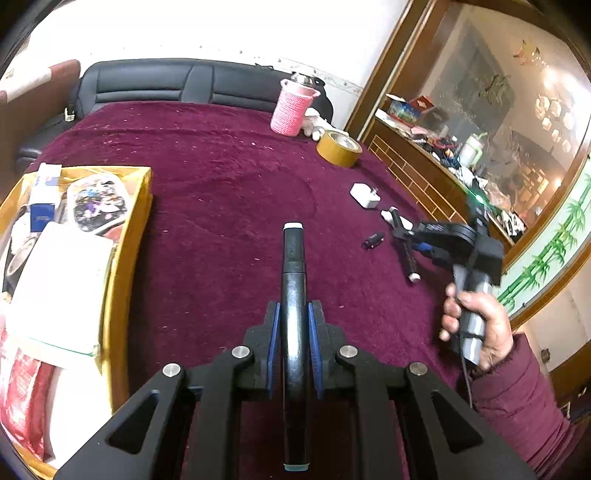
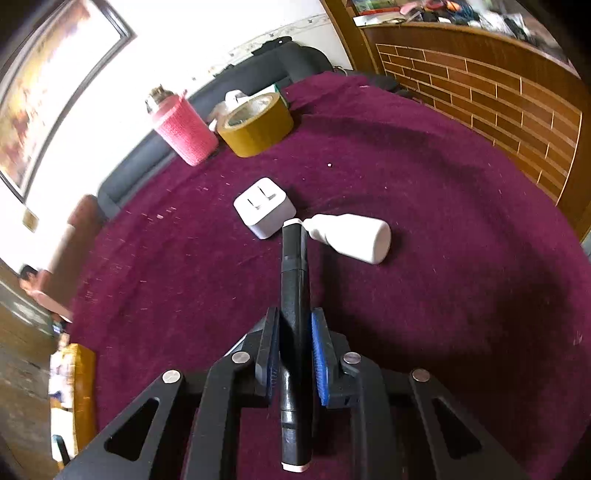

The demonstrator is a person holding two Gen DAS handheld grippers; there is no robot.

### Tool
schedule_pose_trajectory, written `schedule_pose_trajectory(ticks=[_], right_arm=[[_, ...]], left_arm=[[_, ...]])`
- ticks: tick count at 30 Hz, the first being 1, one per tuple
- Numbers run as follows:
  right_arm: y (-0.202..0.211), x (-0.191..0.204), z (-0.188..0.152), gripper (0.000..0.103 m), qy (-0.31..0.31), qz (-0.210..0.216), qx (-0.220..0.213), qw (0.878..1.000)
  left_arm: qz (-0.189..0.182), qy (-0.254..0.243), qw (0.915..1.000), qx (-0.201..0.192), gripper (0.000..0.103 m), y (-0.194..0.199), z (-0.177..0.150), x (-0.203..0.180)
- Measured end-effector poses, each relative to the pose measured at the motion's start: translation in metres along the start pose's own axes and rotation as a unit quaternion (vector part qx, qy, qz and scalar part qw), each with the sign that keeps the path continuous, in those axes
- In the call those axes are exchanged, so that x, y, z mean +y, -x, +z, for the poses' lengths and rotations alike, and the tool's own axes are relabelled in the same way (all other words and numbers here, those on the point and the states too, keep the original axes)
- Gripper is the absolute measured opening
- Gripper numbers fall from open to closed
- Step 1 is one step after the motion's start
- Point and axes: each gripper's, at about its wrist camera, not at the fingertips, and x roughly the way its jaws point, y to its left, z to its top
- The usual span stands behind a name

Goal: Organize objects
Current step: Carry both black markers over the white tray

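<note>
Markers fill both grips: the left gripper [image 1: 293, 354] is clamped on a black marker [image 1: 293, 295], the right gripper [image 2: 294, 354] on a second marker [image 2: 294, 295], both above the bed [image 1: 221, 221]. Stiff, light, smooth barrels; mid-barrel suits. Only the left view shows the yellow box [image 1: 129, 258]; the right shows the white bottle [image 2: 351, 236] clearly.

Maroon plush cloth [image 1: 221, 192]; black leather sofa [image 1: 155, 83] behind; white wall [image 1: 184, 29]; cluttered wooden cabinet [image 1: 424, 162]
</note>
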Motion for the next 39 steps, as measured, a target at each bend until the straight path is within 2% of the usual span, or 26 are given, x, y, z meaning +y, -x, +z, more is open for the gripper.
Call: schedule_pose_trajectory(ticks=[5,9,16,21,26,30,36,39], right_arm=[[0.028,-0.006,-0.013,0.017,-0.027,0.083,0.004,0.996],[0.049,0.013,-0.027,0.018,-0.017,0.135,0.014,0.991],[0.074,0.078,-0.050,0.018,0.022,0.218,0.036,0.975],[0.074,0.142,-0.079,0.018,0.056,0.273,0.071,0.958],[0.056,0.206,-0.114,0.019,0.086,0.310,0.127,0.938],[0.039,0.256,-0.149,0.019,0.111,0.332,0.173,0.920],[0.017,0.310,-0.199,0.019,0.148,0.346,0.230,0.897],[0.005,0.331,-0.216,0.019,0.163,0.341,0.253,0.891]], left_arm=[[0.004,0.017,0.9996,-0.020,0.014,0.023,-0.003,0.018],[0.023,0.036,0.9981,-0.045,0.014,0.054,-0.003,0.042],[0.104,0.055,0.9885,-0.094,0.014,0.122,-0.002,0.100],[0.161,0.069,0.9795,-0.099,0.014,0.149,-0.005,0.141],[0.188,0.079,0.9753,-0.085,0.014,0.149,-0.006,0.178],[0.200,0.079,0.9747,-0.060,0.014,0.133,-0.002,0.202],[0.205,0.081,0.9751,-0.020,0.014,0.102,-0.002,0.224],[0.205,0.091,0.9746,-0.008,0.014,0.096,-0.007,0.234]])
